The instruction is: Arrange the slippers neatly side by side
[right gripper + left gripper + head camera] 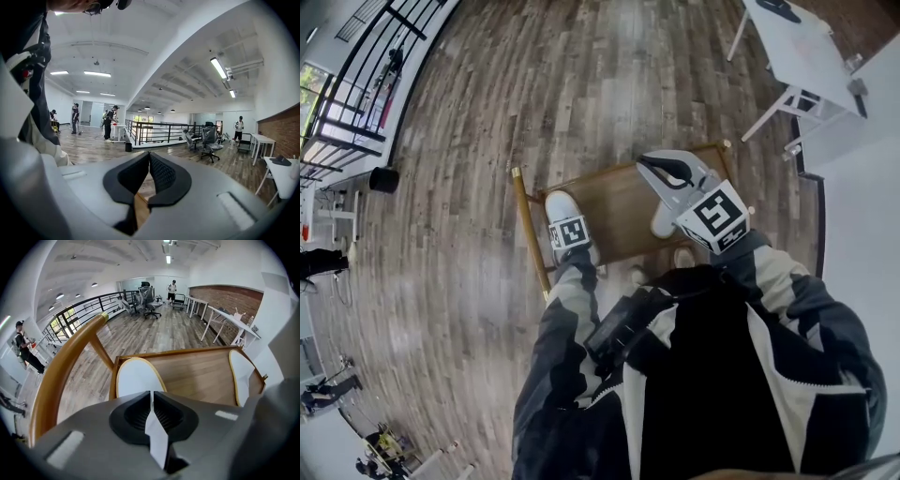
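Two white slippers lie on a low wooden rack (619,202). The left slipper (560,204) sits at the rack's left end, its pale sole with a tan rim (137,376) just ahead of my left gripper (151,397). That gripper (569,232) is shut on a thin white flap of this slipper. At the rack's right end, the other slipper (664,223) (241,373) is partly covered by my right gripper (661,169). The right gripper (149,157) is raised above the rack, shut and empty, and points out into the room.
The rack has a curved wooden rail (61,376) on its left side and stands on plank floor. A white table (797,47) is at the far right, a black bin (382,179) and a black railing (366,75) at the left. Office chairs (149,301) and people stand far off.
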`<state>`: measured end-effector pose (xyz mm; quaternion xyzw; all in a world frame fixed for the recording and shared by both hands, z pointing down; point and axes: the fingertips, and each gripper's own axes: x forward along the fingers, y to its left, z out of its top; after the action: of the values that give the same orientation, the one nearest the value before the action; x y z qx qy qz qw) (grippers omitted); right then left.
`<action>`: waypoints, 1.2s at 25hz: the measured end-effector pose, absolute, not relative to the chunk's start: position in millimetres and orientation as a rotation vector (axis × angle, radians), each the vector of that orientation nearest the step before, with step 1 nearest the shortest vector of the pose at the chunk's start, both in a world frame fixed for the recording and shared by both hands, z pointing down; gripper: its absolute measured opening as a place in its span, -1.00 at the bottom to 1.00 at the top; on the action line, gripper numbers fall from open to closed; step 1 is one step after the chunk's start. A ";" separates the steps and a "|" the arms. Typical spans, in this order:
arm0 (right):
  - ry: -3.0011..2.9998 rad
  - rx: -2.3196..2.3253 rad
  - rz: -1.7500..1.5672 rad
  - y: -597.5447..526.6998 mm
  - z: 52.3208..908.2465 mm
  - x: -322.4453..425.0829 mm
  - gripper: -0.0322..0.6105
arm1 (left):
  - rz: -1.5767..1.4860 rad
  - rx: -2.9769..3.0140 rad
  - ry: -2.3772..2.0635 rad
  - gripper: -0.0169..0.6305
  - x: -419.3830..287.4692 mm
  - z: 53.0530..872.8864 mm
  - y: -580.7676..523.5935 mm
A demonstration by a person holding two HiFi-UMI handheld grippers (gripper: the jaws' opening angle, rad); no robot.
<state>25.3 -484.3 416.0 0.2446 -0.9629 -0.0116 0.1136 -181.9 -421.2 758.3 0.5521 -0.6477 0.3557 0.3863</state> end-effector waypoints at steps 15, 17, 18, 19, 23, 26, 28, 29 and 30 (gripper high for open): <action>-2.828 0.691 -0.026 -481.2 418.3 23.0 -0.86 | 0.861 1.444 -1.677 -0.37 -171.3 744.6 -431.3; -2.837 0.684 -0.026 -480.9 417.9 22.0 -0.86 | 0.843 1.450 -1.705 -0.36 -171.0 733.8 -433.2; -2.838 0.683 -0.025 -480.9 418.4 21.7 -0.86 | 0.828 1.455 -1.729 -0.36 -171.0 725.4 -435.6; -2.837 0.680 -0.024 -481.0 419.4 21.4 -0.86 | 0.807 1.466 -1.758 -0.36 -170.8 714.6 -439.5; -2.840 0.676 -0.013 -483.2 422.0 19.2 -0.86 | 0.636 1.574 -1.863 -0.39 -161.8 652.6 -464.4; -2.835 0.685 0.009 -487.4 423.0 21.1 -0.86 | 0.485 1.681 -1.919 -0.48 -149.7 594.6 -478.6; -2.831 0.700 0.019 -490.6 424.2 23.1 -0.86 | 0.398 1.755 -1.948 -0.63 -140.7 559.4 -483.8; -2.826 0.714 0.035 -492.5 425.8 24.0 -0.86 | 0.358 1.800 -1.961 -0.69 -135.9 542.2 -485.5; -2.820 0.730 0.060 -494.7 427.7 24.7 -0.86 | 0.321 1.848 -1.972 -0.76 -130.9 524.9 -486.5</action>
<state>24.7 -494.7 427.7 0.2489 -0.9616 0.0205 0.1137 -130.9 -486.5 524.9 0.6642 -0.7085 0.1153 0.2085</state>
